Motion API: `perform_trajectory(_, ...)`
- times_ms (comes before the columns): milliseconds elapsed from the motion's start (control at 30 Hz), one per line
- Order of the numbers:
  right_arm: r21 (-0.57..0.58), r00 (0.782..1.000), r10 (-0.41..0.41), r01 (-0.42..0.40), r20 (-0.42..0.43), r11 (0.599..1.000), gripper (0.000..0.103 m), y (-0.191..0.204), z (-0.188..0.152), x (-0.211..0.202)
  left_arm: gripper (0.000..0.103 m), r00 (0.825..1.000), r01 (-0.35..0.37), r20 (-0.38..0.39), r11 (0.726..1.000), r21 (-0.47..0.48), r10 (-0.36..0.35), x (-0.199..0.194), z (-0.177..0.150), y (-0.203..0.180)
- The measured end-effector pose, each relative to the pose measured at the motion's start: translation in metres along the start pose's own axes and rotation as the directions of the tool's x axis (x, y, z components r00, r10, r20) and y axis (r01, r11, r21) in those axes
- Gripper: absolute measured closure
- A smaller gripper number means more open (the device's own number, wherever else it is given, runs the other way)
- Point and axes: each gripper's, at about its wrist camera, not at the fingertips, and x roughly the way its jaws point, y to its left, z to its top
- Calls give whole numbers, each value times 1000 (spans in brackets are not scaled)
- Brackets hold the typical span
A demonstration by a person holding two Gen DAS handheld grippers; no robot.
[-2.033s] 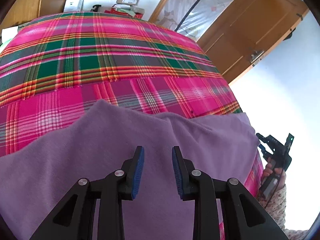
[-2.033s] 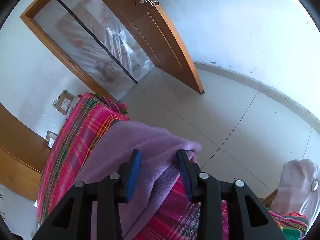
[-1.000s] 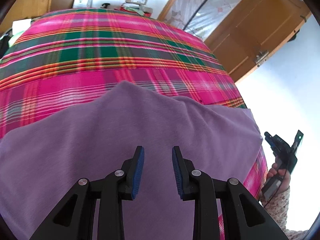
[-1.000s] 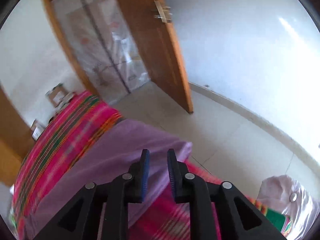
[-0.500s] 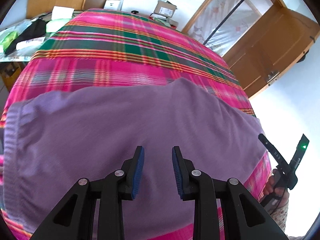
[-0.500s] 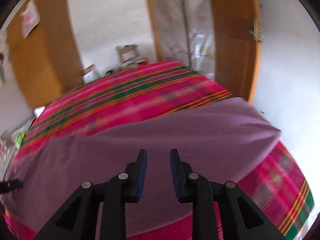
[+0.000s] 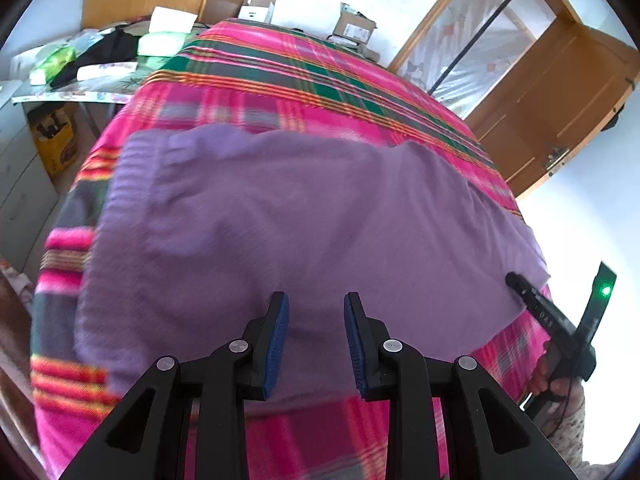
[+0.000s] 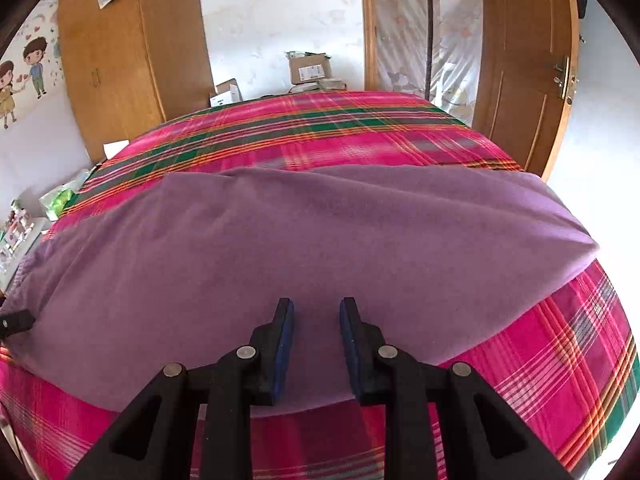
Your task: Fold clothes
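Note:
A purple garment (image 7: 304,224) lies spread flat across a bed covered in a pink and green plaid cloth (image 7: 288,80). My left gripper (image 7: 316,304) hangs open above the garment's near part, nothing between its blue pads. The right gripper (image 8: 316,308) is also open over the purple garment (image 8: 304,248), its pads a little apart and empty. In the left wrist view the right gripper's black body (image 7: 560,320) shows at the garment's right edge, held by a hand. A black tip of the left gripper (image 8: 16,322) shows at the far left of the right wrist view.
A cluttered side table (image 7: 80,68) with bags and boxes stands left of the bed. Cardboard boxes (image 8: 308,68) sit beyond the bed's far end. A wooden wardrobe (image 8: 120,60) and an open wooden door (image 8: 528,72) flank the room. White floor lies right of the bed.
Both grippers swung left along the bed. The right gripper rolled round from facing the door and floor to facing the bed, and its pads parted slightly. The garment lies flat.

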Motion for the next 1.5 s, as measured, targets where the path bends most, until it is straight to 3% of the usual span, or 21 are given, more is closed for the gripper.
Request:
perform_trajectory(300, -128, 990, 138, -137, -2, 982, 79, 71, 1, -8, 73, 997, 59, 43, 998, -18, -58, -28, -34, 25)
perform_trajectory(467, -246, 967, 249, -256, -58, 935, 79, 126, -12, -3, 73, 996, 88, 37, 996, -30, -87, -34, -39, 32)
perform_trajectory(533, -282, 962, 263, -275, -79, 919, 79, 140, -16, -1, 73, 995, 102, 30, 993, -58, -100, -38, -39, 40)
perform_trajectory(600, -292, 956, 280, -294, -90, 910, 79, 147, -15, -1, 73, 992, 102, 82, 987, -124, -92, -50, -36, 54)
perform_trajectory(700, -307, 930, 353, -367, -102, 878, 79, 162, -11, -6, 73, 986, 112, 143, 971, -209, -83, -63, -34, 76)
perform_trajectory(800, -345, 905, 413, -421, -100, 839, 79, 184, -11, -10, 73, 988, 113, 136, 957, -268, -78, -63, -36, 89)
perform_trajectory(933, -391, 857, 491, -510, -156, 766, 78, 216, -20, -13, 73, 989, 94, 137, 950, -299, -54, -61, -39, 94)
perform_trajectory(1033, -451, 859, 469, -509, -206, 734, 78, 235, -30, -9, 73, 990, 90, 134, 944, -316, -50, -59, -41, 98)
perform_trajectory(1167, -459, 833, 509, -547, -217, 700, 78, 245, -32, -14, 73, 990, 85, 137, 942, -324, -42, -59, -43, 103)
perform_trajectory(1300, -499, 809, 553, -569, -199, 653, 68, 257, -35, -28, 73, 989, 93, 140, 934, -345, -47, -59, -45, 109)
perform_trajectory(1500, -533, 811, 533, -570, -242, 625, 68, 283, -41, -22, 73, 989, 93, 138, 939, -331, -50, -59, -45, 106)
